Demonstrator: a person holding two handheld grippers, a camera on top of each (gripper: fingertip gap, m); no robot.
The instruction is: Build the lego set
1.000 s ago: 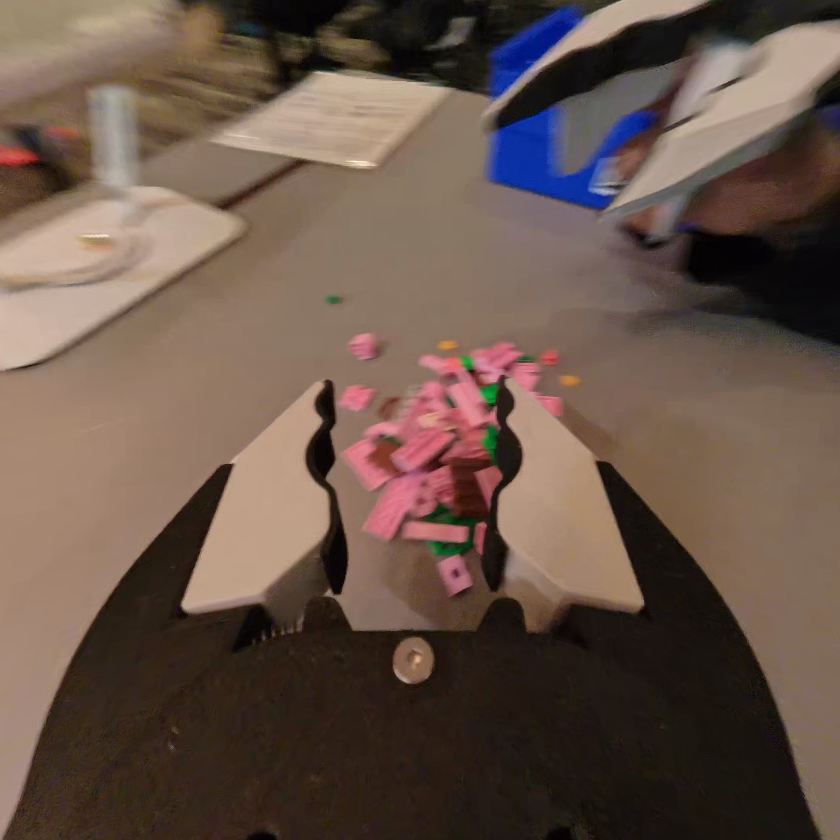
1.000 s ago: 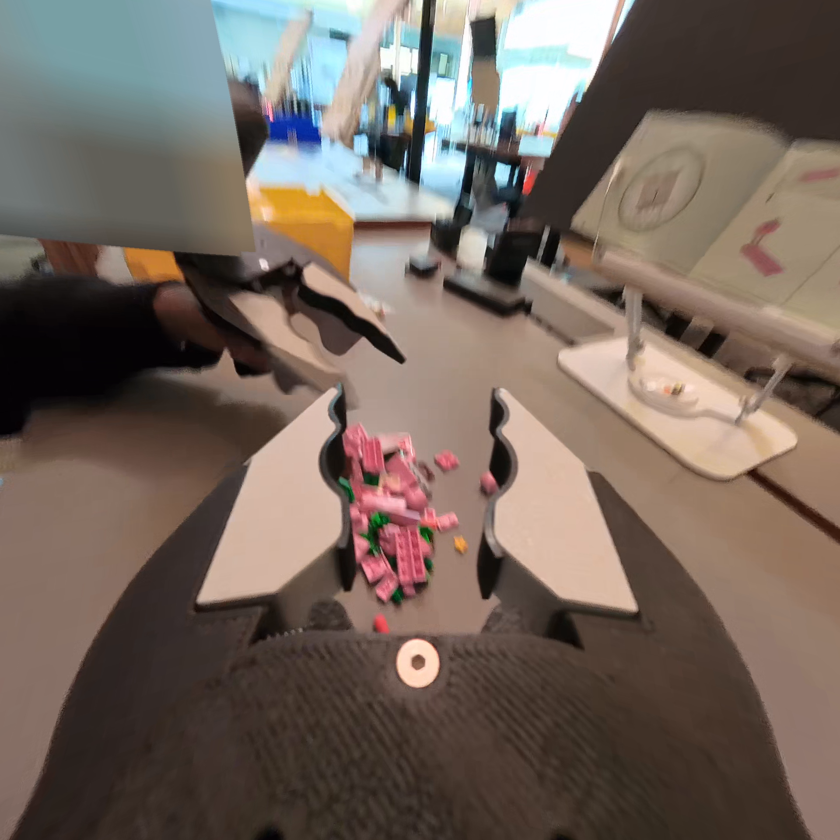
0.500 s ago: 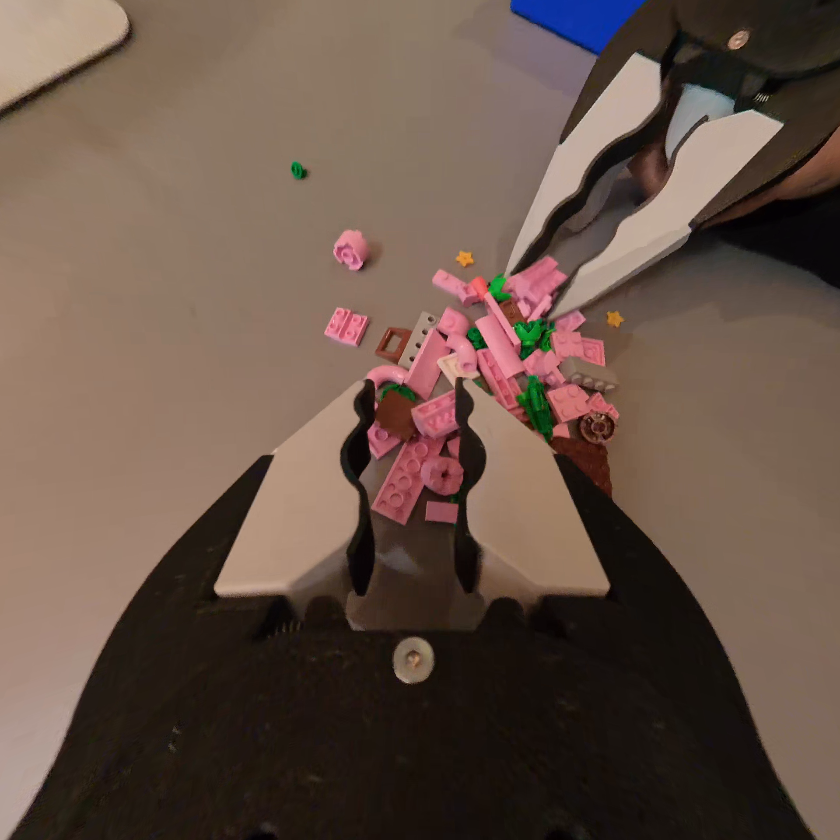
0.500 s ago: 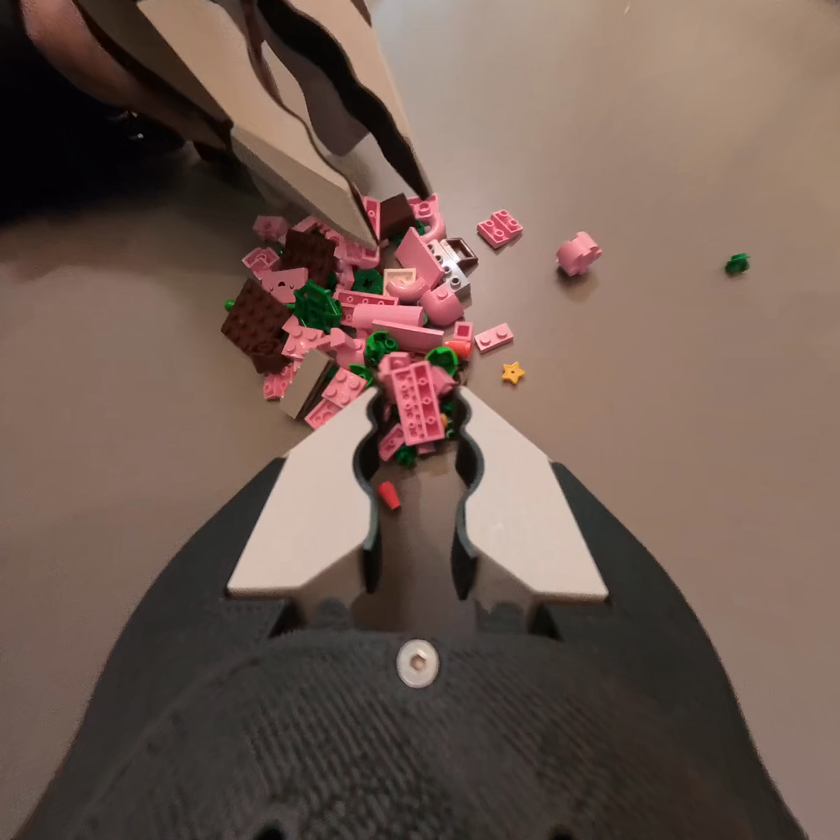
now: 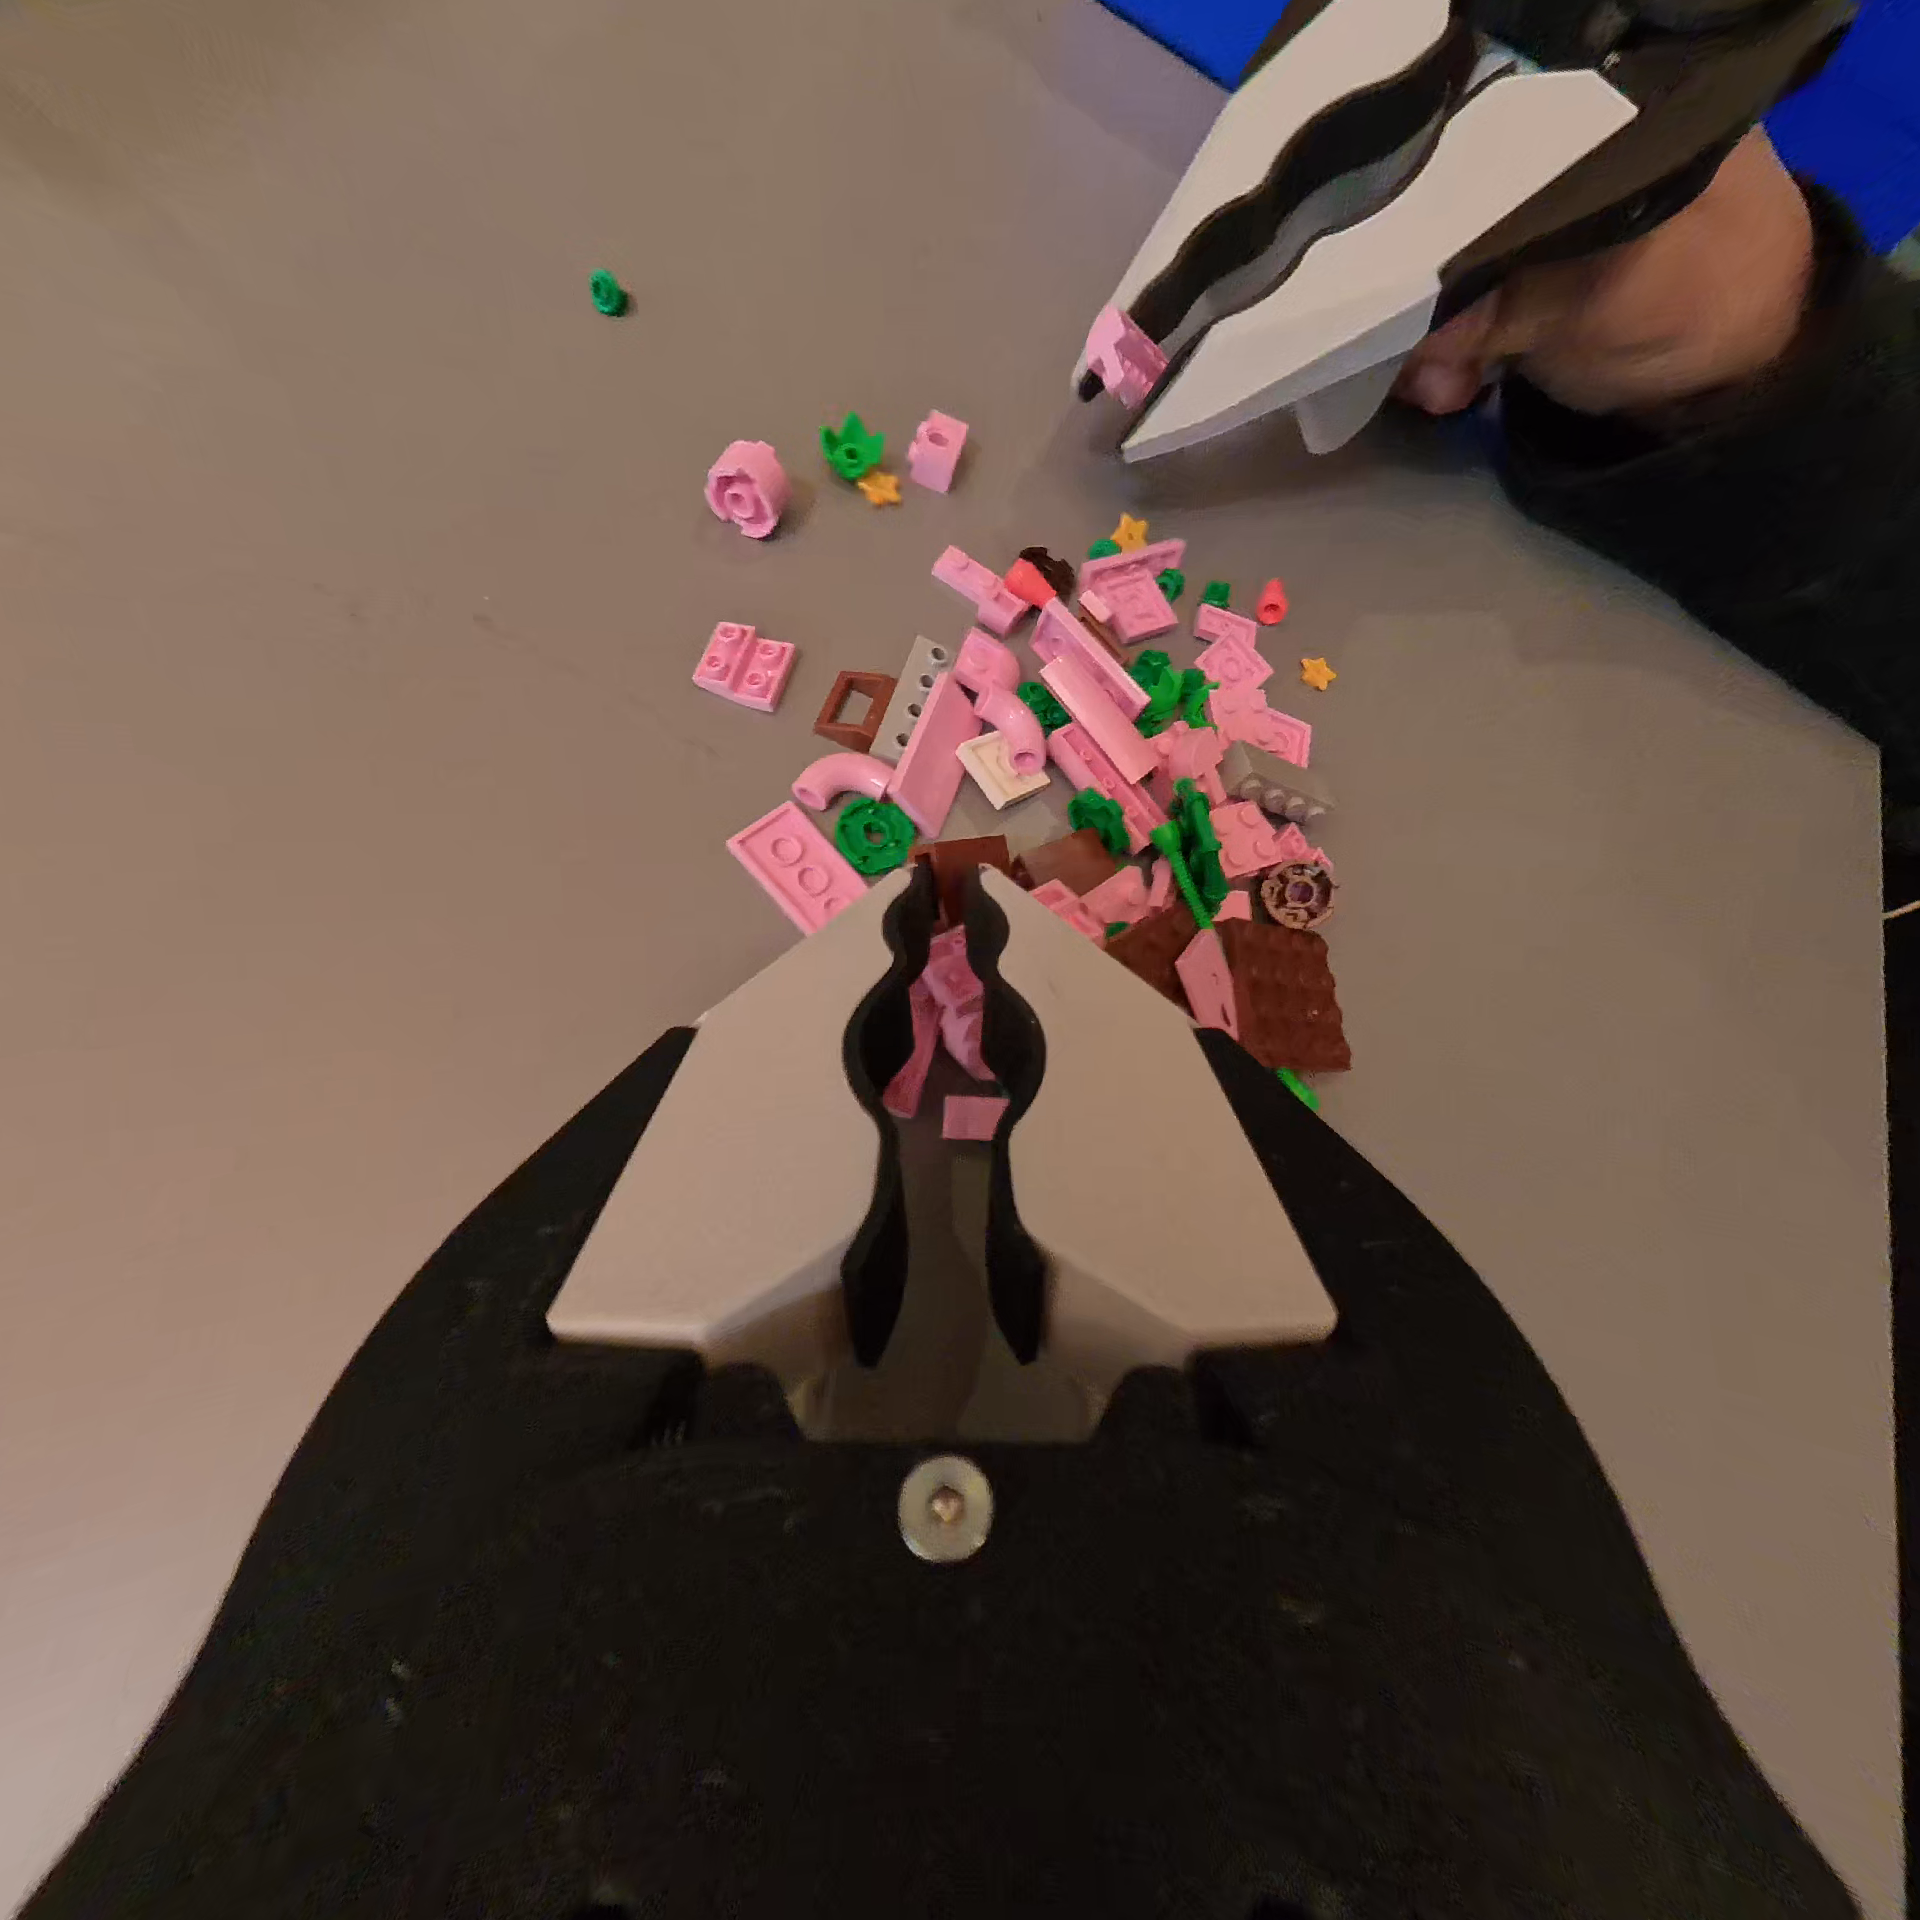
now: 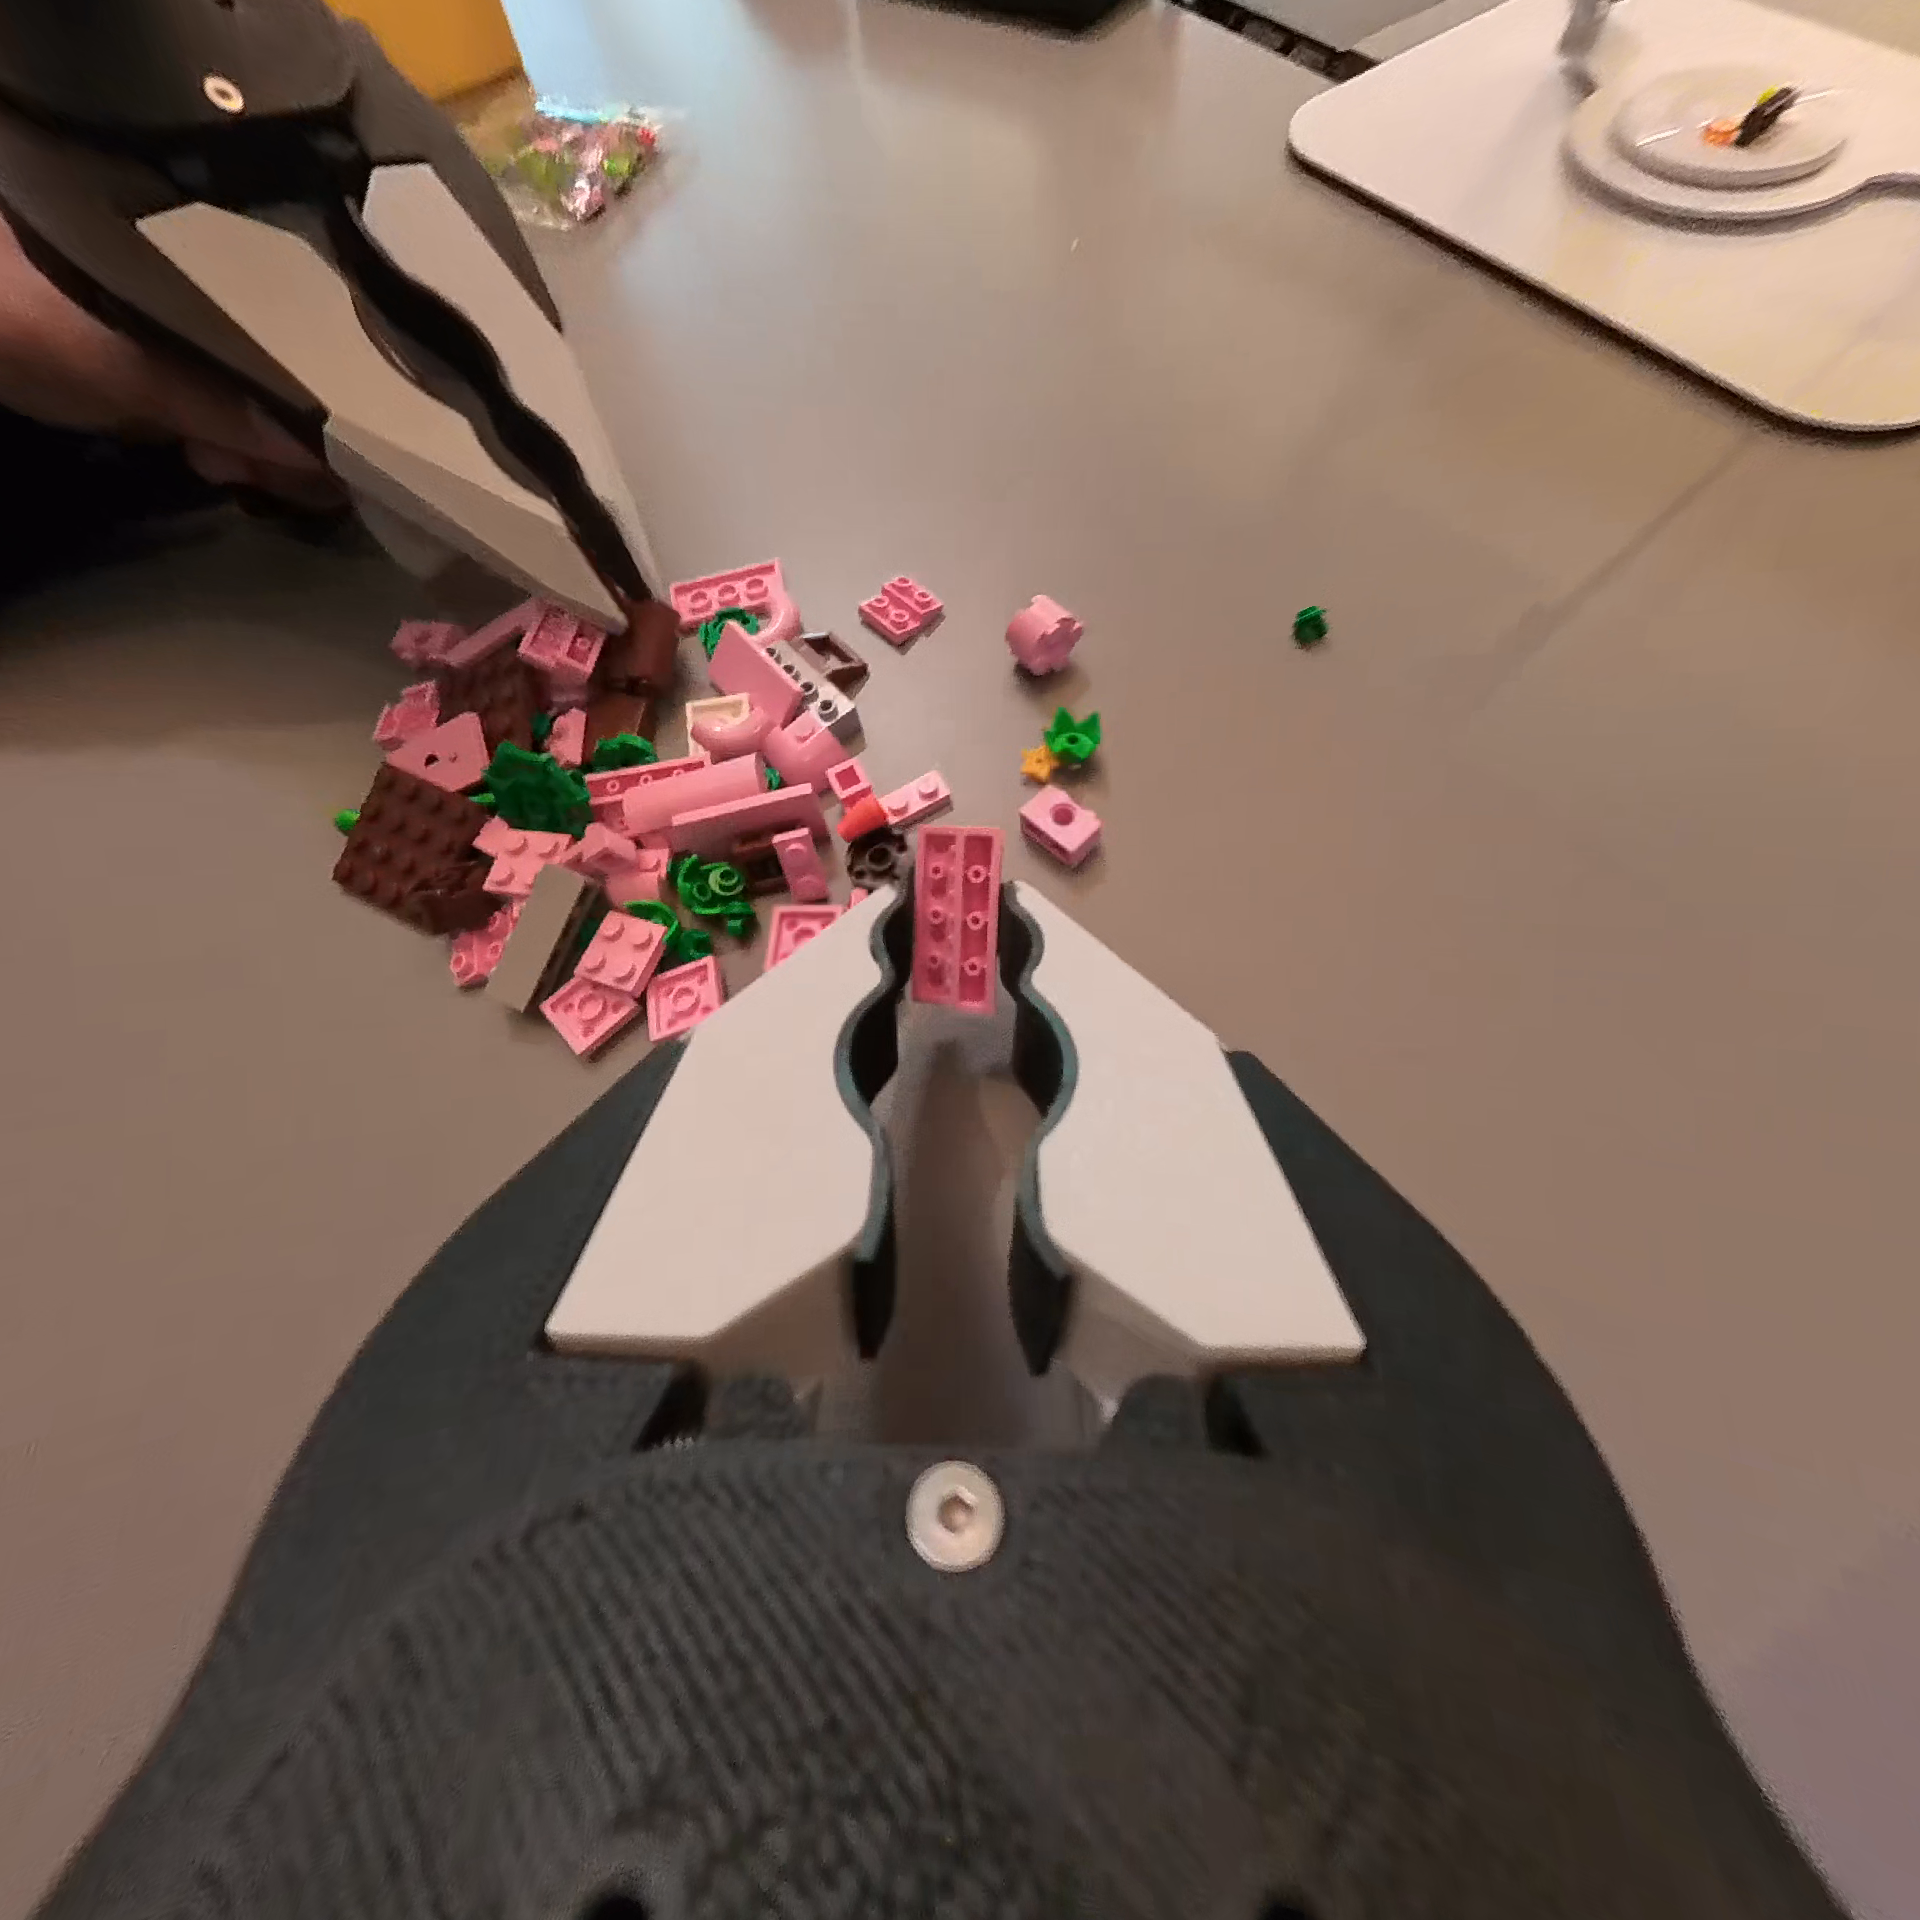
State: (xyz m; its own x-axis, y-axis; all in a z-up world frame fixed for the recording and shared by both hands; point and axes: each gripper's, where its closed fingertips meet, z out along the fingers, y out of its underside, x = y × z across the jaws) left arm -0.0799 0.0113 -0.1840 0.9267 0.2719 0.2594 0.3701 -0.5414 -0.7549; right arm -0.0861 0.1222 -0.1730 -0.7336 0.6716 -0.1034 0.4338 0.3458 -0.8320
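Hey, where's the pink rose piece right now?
The pink rose lies alone on the table, left of the pile in the left wrist view, beside a green leaf piece. The right wrist view shows it right of the pile.

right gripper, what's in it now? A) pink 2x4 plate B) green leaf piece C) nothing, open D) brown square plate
A: in the right wrist view the right gripper is shut on a pink 2x4 plate, held clear of the pile; the left wrist view also shows a pink piece pinched at that gripper's tips.
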